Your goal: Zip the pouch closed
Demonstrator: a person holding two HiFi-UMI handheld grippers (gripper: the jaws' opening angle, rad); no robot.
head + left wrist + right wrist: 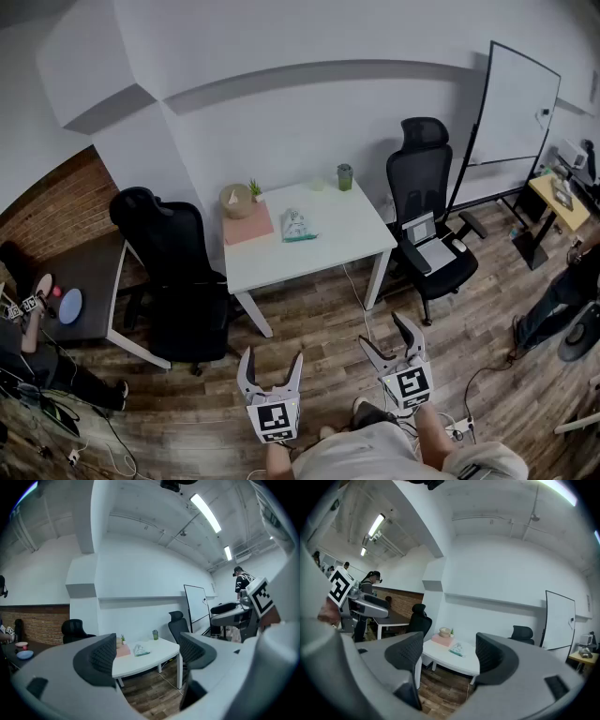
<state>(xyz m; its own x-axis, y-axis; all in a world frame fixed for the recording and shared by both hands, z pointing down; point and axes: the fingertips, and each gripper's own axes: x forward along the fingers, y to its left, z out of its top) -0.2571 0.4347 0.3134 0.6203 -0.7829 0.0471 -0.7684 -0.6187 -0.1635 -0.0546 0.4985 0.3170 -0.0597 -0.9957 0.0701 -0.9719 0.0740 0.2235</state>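
A pale green-and-white pouch lies near the middle of a white table against the far wall. The pouch shows small and distant in the left gripper view, and the pouch likewise in the right gripper view. My left gripper hovers over the wooden floor well short of the table, open, nothing between its jaws. My right gripper is beside it, a little closer to the table, also open and empty.
On the table stand a pink box with a round basket and small plant, and a green cup. Black office chairs flank the table. A whiteboard stands right; a dark desk left. Cables cross the floor.
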